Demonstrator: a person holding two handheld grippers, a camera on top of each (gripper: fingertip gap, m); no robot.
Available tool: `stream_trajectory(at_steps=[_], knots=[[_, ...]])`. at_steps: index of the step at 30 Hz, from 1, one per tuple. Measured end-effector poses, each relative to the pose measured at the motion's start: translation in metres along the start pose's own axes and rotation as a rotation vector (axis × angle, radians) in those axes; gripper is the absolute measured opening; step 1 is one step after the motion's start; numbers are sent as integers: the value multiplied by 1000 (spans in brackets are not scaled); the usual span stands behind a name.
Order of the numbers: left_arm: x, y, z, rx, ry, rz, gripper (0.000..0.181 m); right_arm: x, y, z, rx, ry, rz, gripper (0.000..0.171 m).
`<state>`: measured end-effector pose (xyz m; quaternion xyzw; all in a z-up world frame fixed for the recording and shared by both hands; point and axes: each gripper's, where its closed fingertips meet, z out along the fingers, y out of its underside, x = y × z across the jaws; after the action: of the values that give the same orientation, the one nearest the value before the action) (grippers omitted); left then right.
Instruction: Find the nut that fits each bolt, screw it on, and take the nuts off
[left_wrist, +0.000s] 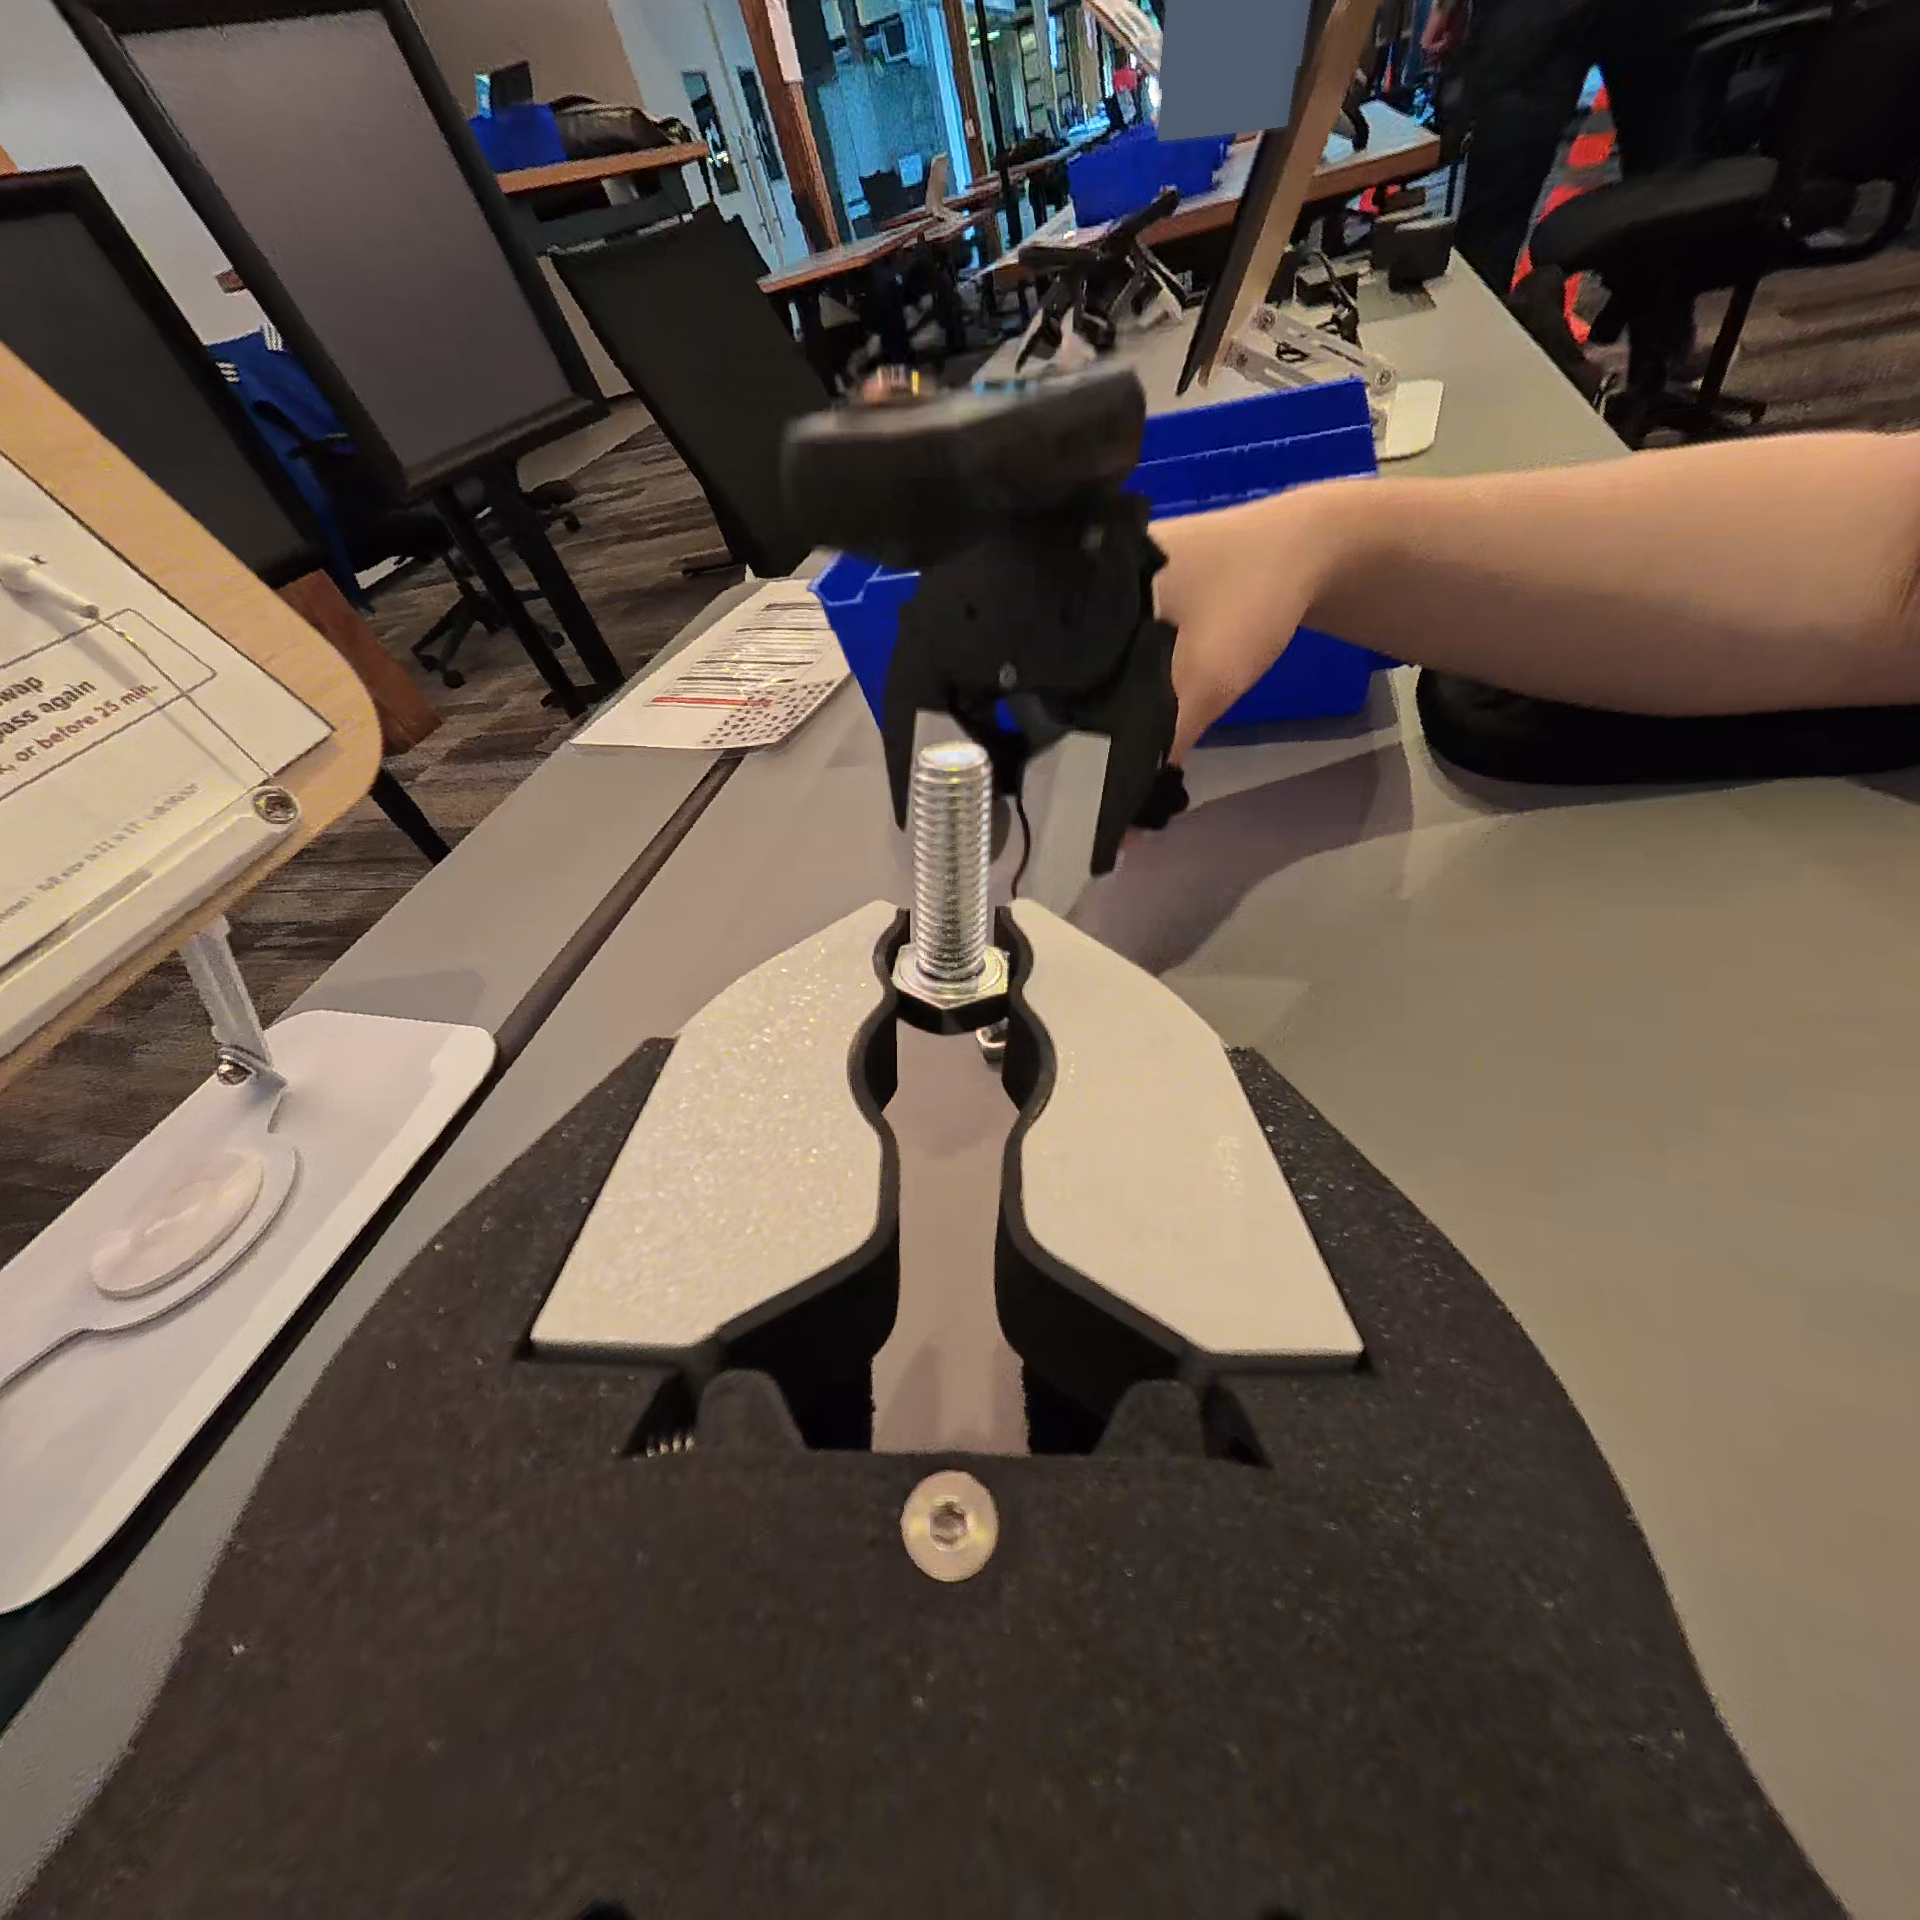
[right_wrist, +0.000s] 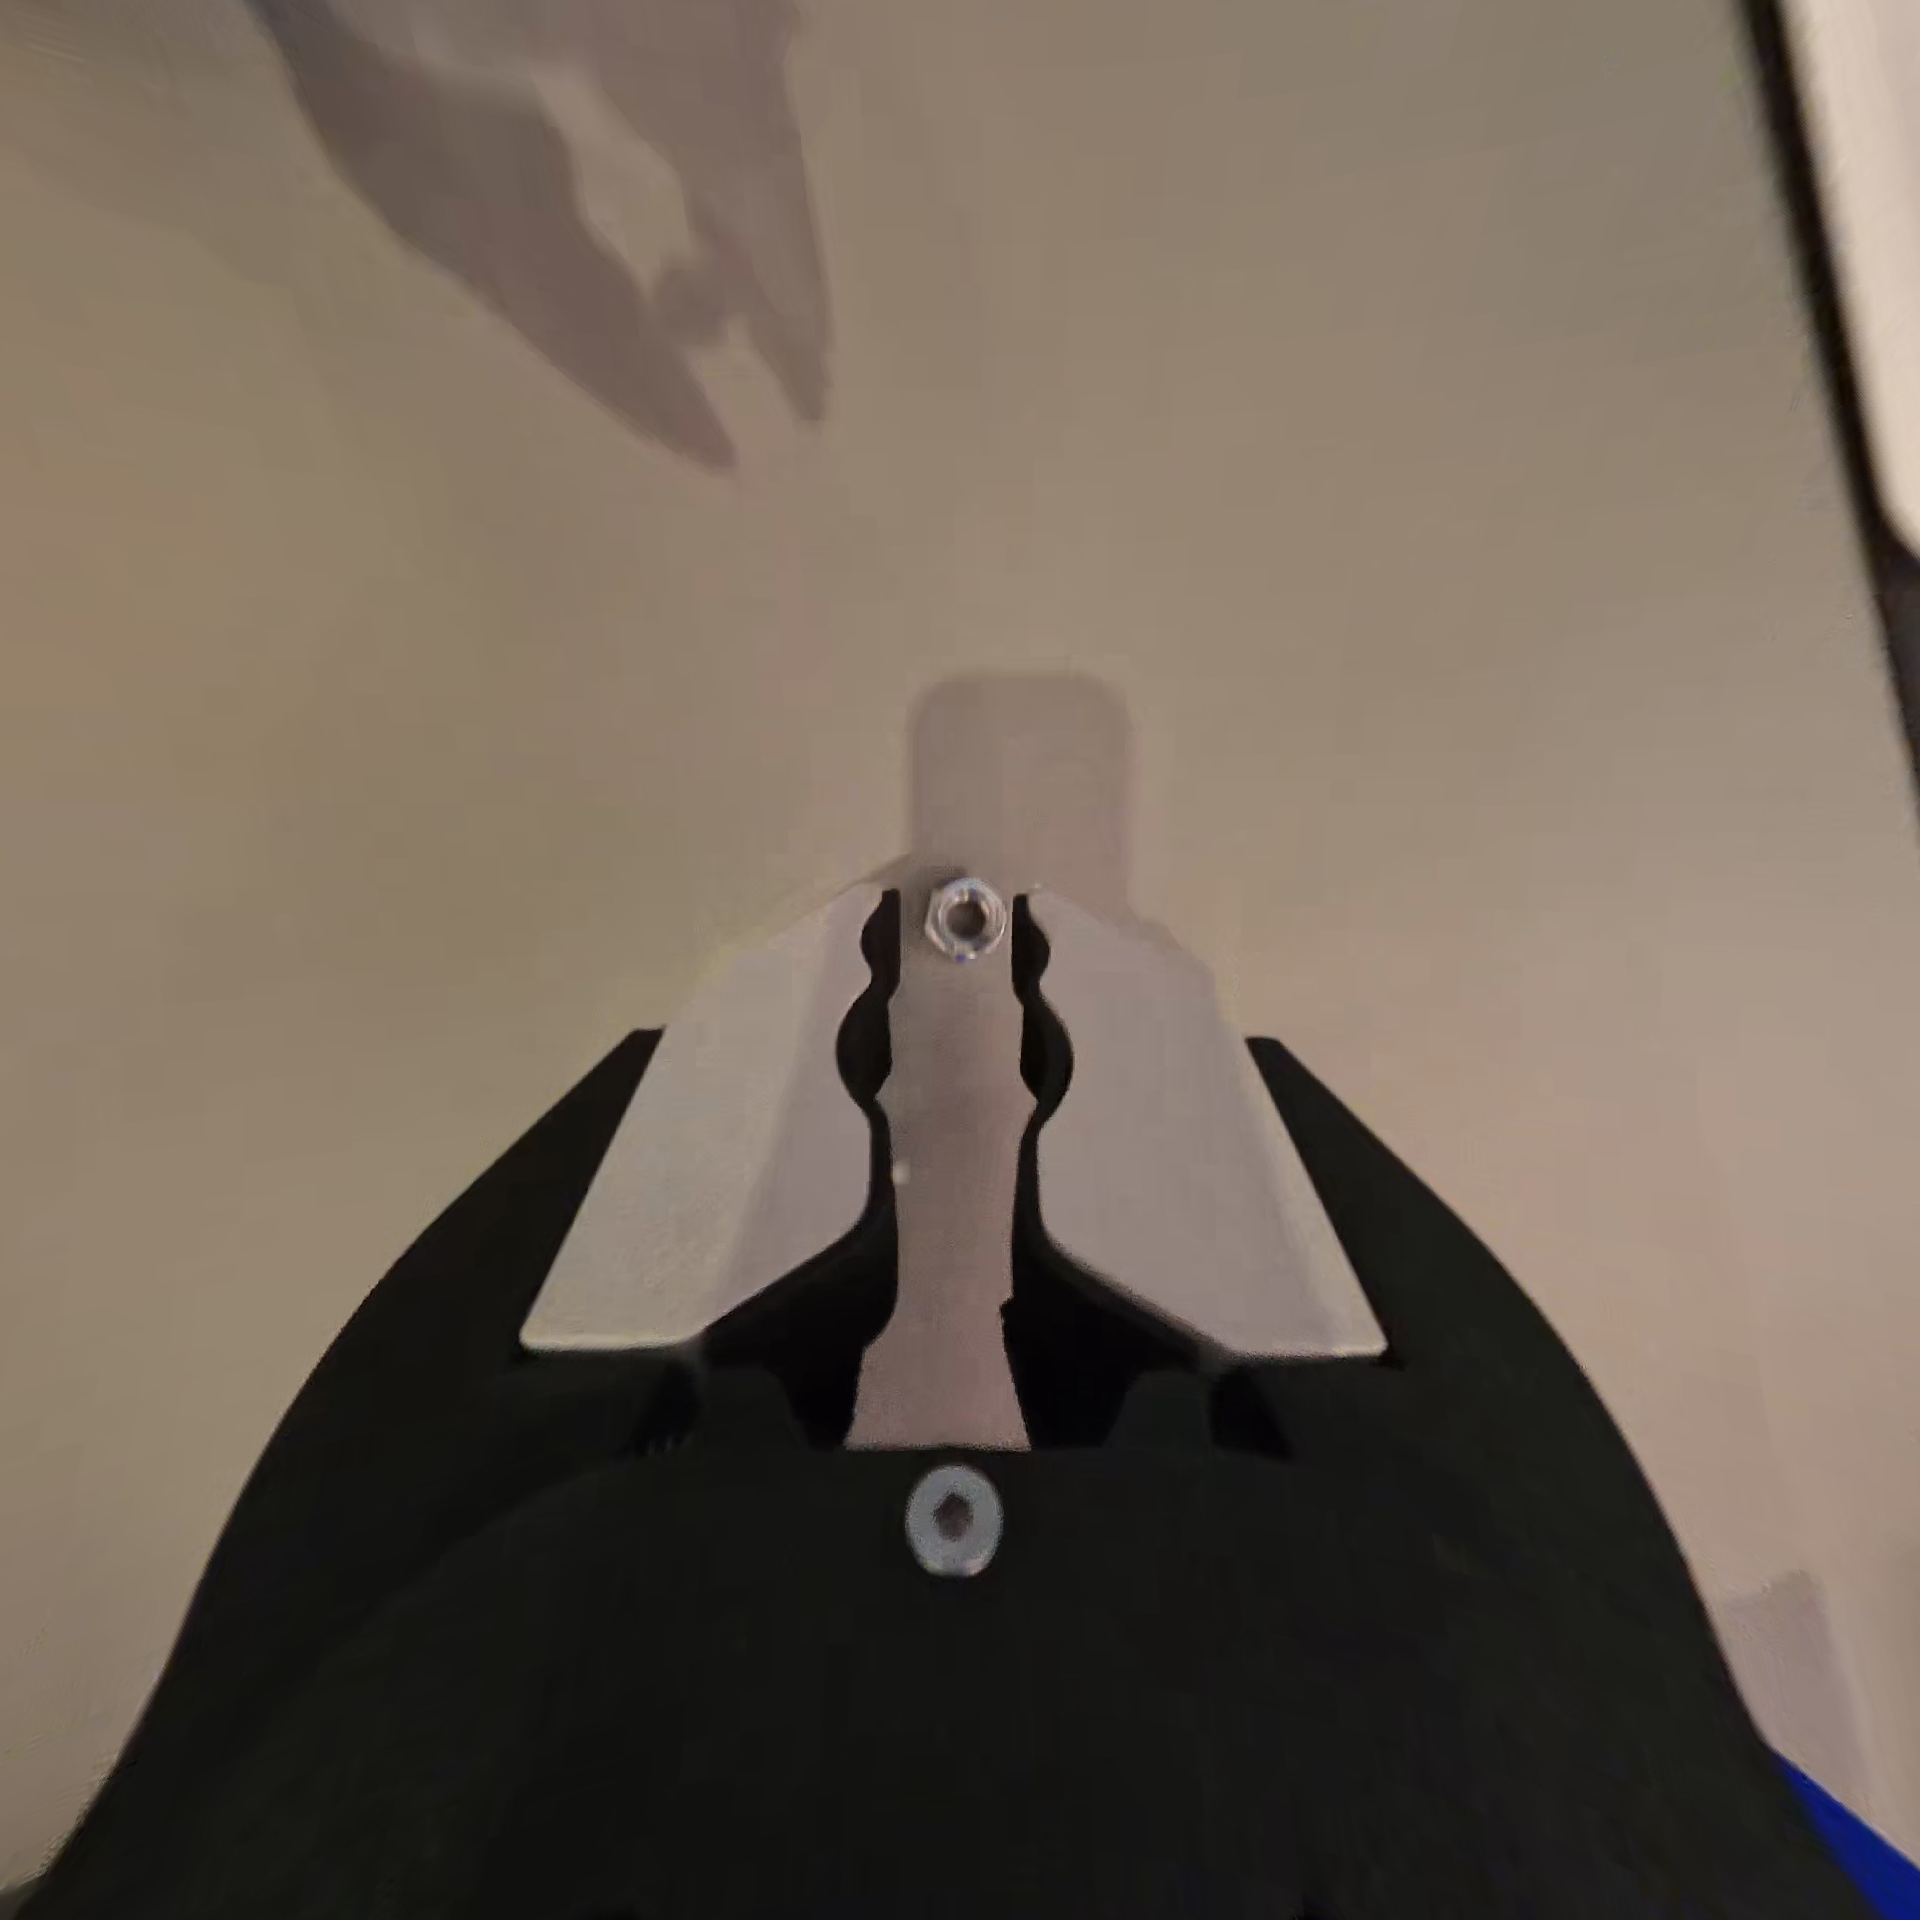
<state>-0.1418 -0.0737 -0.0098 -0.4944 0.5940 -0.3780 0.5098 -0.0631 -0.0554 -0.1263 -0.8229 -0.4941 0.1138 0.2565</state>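
Observation:
In the left wrist view my left gripper is shut on the hex base of a large silver bolt. The bolt stands upright with its thread pointing up, over the grey table. My right gripper is blurred, points down at the table just behind the bolt, and its jaws stand apart. In the right wrist view my right gripper is open. A small silver nut lies on the table between its tips, which do not touch it.
A blue bin stands behind the right gripper, and a person's forearm reaches in from the right. A printed sheet lies near the table's left edge. A sign stand with a white base stands at the left. The grippers' ends are close to 15 cm from one another.

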Motion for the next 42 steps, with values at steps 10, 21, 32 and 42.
stream_trajectory(at_steps=[10,21,32,42], knots=[[3,4,3,-33,10,17,15,4,14,21,-59,-5,77,31],[4,5,4,-44,15,22,15,4,19,25,-92,-2,89,17],[6,7,5,-51,23,19,14,5,18,26,-59,-7,68,17],[8,22,12,-110,28,-16,15,-9,-51,-55,350,-99,64,17]])
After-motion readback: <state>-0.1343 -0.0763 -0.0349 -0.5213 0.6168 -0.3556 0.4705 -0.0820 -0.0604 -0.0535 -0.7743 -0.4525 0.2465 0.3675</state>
